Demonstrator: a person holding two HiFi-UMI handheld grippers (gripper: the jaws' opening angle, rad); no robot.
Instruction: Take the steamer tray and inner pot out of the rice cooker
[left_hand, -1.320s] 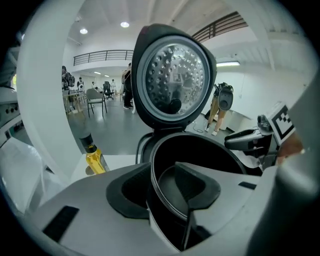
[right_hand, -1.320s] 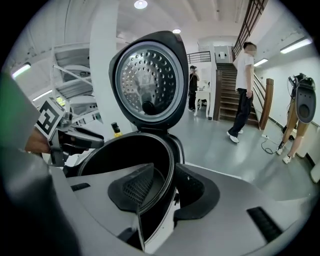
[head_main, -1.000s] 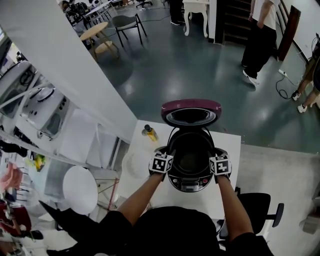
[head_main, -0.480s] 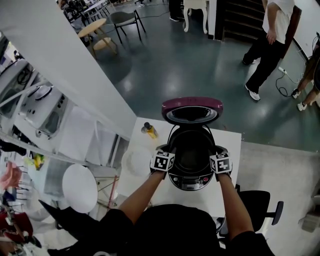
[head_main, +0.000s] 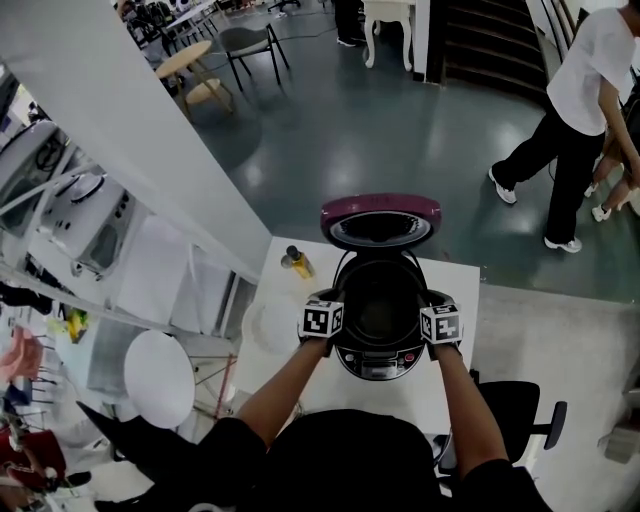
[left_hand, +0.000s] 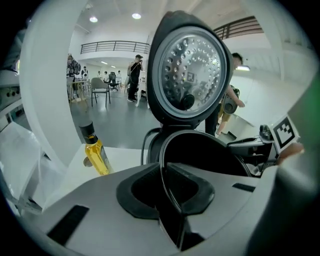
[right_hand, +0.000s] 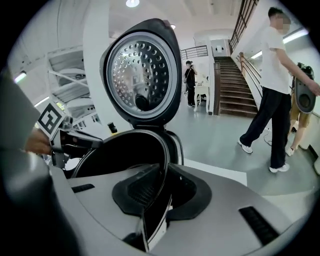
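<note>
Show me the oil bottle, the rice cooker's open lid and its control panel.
oil bottle (left_hand: 97, 156), left gripper view, on its yellow body.
rice cooker lid (right_hand: 142, 75), right gripper view, on its dimpled inner plate.
control panel (head_main: 378, 371), head view, on its middle.

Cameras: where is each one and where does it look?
Head view: on the head, looking down at the rice cooker; forearms show.
Left gripper view: on the left gripper, facing the lid; its jaws, just closing, pinch the pot rim.
Right gripper view: on the right gripper, likewise, jaws just closing on the rim.
Shared: the lid.
</note>
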